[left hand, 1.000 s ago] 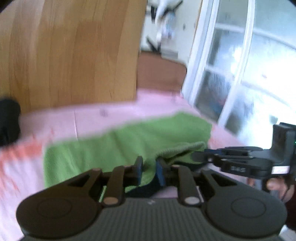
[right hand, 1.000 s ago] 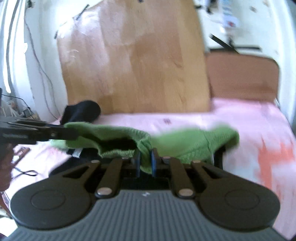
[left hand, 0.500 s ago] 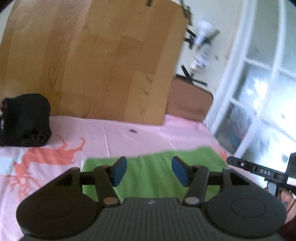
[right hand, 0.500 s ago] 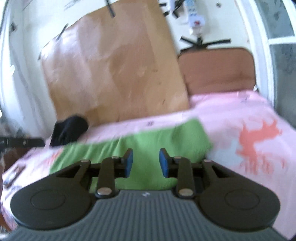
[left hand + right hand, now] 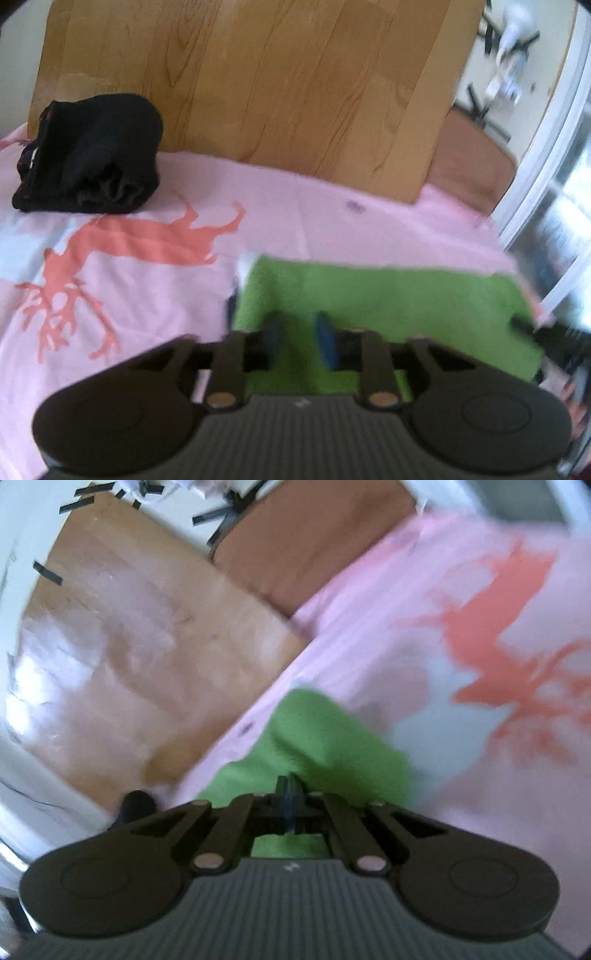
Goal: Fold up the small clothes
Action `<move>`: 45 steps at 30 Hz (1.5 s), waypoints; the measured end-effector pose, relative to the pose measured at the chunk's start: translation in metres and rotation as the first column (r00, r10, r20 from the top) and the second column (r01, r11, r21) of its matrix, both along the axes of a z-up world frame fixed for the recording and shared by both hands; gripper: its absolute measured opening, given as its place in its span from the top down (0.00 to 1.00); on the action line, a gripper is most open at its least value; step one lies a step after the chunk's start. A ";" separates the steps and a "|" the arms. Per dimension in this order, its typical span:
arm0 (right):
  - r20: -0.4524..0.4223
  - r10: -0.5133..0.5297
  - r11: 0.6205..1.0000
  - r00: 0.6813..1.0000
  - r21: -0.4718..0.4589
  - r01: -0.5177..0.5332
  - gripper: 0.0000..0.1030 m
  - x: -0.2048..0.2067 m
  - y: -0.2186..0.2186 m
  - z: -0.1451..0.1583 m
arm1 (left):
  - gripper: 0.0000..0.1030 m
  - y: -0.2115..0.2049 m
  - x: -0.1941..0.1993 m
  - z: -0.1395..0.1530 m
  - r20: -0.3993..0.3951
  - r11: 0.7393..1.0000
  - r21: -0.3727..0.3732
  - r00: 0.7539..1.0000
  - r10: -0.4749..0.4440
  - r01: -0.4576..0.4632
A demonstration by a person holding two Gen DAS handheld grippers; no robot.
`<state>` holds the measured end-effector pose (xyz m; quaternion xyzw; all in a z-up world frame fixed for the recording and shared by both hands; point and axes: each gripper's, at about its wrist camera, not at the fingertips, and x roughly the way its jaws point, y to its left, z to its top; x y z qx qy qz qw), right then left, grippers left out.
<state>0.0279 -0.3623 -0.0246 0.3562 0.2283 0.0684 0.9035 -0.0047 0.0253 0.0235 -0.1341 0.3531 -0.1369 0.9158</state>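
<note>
Green terry-cloth garment [image 5: 388,306] lies spread flat on the pink bedsheet with coral deer prints [image 5: 147,266], and the left gripper [image 5: 297,338] hovers over its near edge with blue-padded jaws parted by a moderate gap and nothing between them. From the right wrist view the right gripper [image 5: 289,797] has its jaws pressed together at 12 o'clock against the green cloth [image 5: 321,749], probably pinching a fold, though blur hides the contact. Folded black clothes [image 5: 88,155] sit at 10 o'clock against the leaning wooden board [image 5: 258,81]; no writing is legible.
</note>
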 end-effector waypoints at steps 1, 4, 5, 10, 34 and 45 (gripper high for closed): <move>0.001 -0.004 0.999 1.000 -0.044 0.004 0.92 -0.007 0.008 0.004 | 0.60 -0.006 -0.001 0.007 0.031 0.999 -0.029 0.999 -0.021 0.022; 0.015 0.003 0.997 1.000 -0.071 -0.002 0.73 -0.022 0.029 0.010 | 0.56 -0.032 0.001 0.017 0.091 0.993 -0.066 0.991 -0.096 0.102; 0.033 -0.002 0.997 0.999 -0.080 0.005 0.68 -0.027 0.031 0.012 | 0.54 -0.043 0.002 0.017 0.097 0.988 -0.070 0.987 -0.128 0.136; 0.053 -0.021 0.998 0.998 -0.059 0.025 0.66 -0.065 0.033 0.005 | 0.54 -0.083 0.010 -0.006 0.032 0.968 -0.023 0.967 -0.251 0.252; -0.021 -0.127 0.991 0.992 0.038 0.127 0.43 -0.042 -0.002 -0.011 | 0.59 -0.114 0.020 -0.020 -0.020 0.938 -0.076 0.940 -0.340 0.337; 0.069 -0.019 0.999 0.997 0.031 0.017 0.76 -0.035 0.031 0.026 | 0.54 -0.098 0.013 -0.006 -0.061 0.943 -0.127 0.947 -0.316 0.307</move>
